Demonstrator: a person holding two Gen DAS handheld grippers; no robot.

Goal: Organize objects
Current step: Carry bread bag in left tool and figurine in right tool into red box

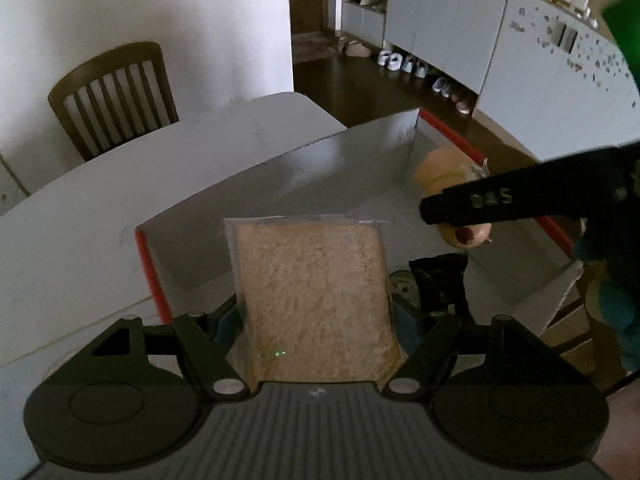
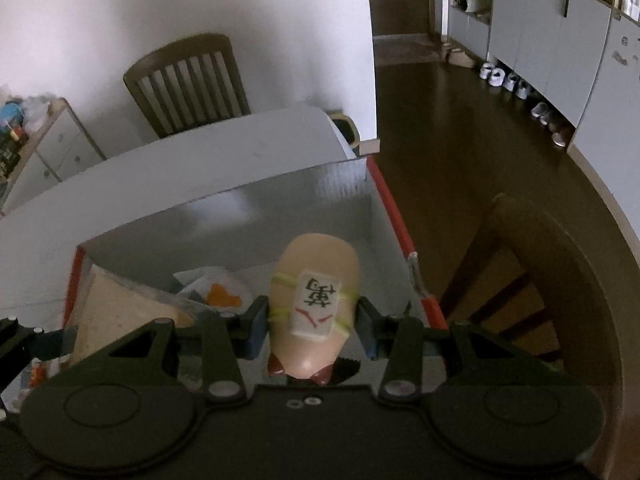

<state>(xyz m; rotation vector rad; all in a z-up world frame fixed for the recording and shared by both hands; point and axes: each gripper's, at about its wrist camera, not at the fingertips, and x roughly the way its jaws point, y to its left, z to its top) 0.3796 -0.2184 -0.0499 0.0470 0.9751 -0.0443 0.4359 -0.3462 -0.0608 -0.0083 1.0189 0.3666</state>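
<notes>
Currently, the left gripper (image 1: 316,316) is clamped on a flat slice of brown bread sealed in clear plastic wrap (image 1: 312,292), held over the near-left part of the open grey cardboard box with red-taped edges (image 1: 144,256). The right gripper (image 2: 310,330) is clenched on a rounded beige plush toy bearing a white tile tied on with yellow bands (image 2: 314,300), over the box's right half. Judged from this, both items are at the box but not yet released. Inside the box lie a crumpled white packet with an orange patch (image 2: 218,290) and a small black object (image 1: 438,280). Further contents cannot be identified.
</notes>
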